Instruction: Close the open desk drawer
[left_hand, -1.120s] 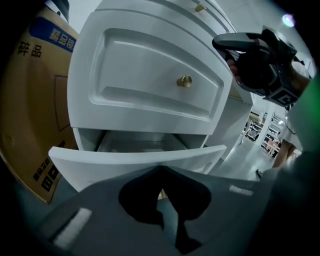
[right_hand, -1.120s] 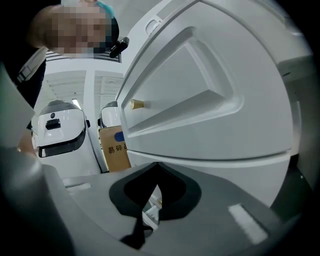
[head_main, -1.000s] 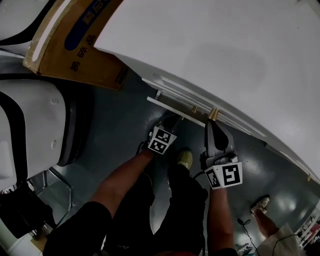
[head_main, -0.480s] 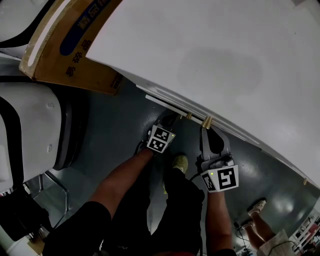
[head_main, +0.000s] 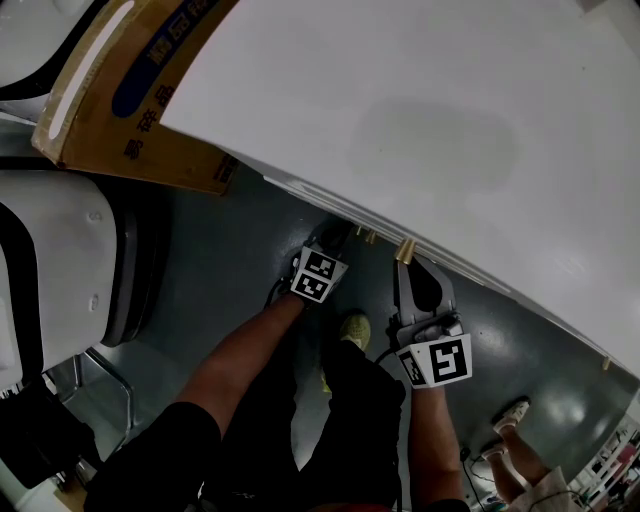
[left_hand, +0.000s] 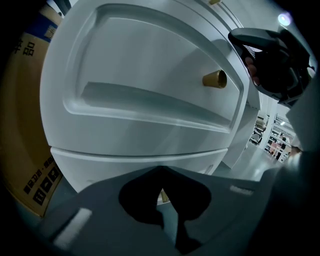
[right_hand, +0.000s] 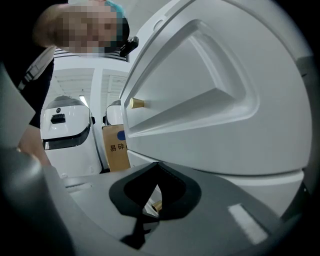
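- Two pairs of jaws, both drawn together at the tips, with nothing clamped.
- On the left gripper (left_hand: 160, 172) only a thin slit stays open below the tips, with a scrap of tan showing through it.
- The right gripper (right_hand: 157, 167) is the same: tips meeting, with a narrow slit and a small tan end behind it.
- Both sets of tips sit close up to the white drawer front (left_hand: 150, 100), by the horizontal seam under its recessed panel. Whether they touch it cannot be told.
- A tan cone knob (left_hand: 215, 79) stands out from the panel, up and right of the left jaws. The right gripper's dark body is just beyond it.
- In the head view the drawer front is tucked under the edge of the worktop (head_main: 450, 120). Only a thin white strip and two knob tips stand clear of that edge, and both grippers point in at it.
- Dark grey floor (head_main: 230, 260) lies open to the left of the person's legs.
- A cardboard box (head_main: 130, 90) runs in under the worktop's left edge.
- A white moulded unit (head_main: 60, 260) stands well to the left.
- The box carries "易碎" in dark print under a blue patch, legible in the right gripper view. In the left gripper view its print is cut off.
- Black-and-white square markers cover each gripper's cube.
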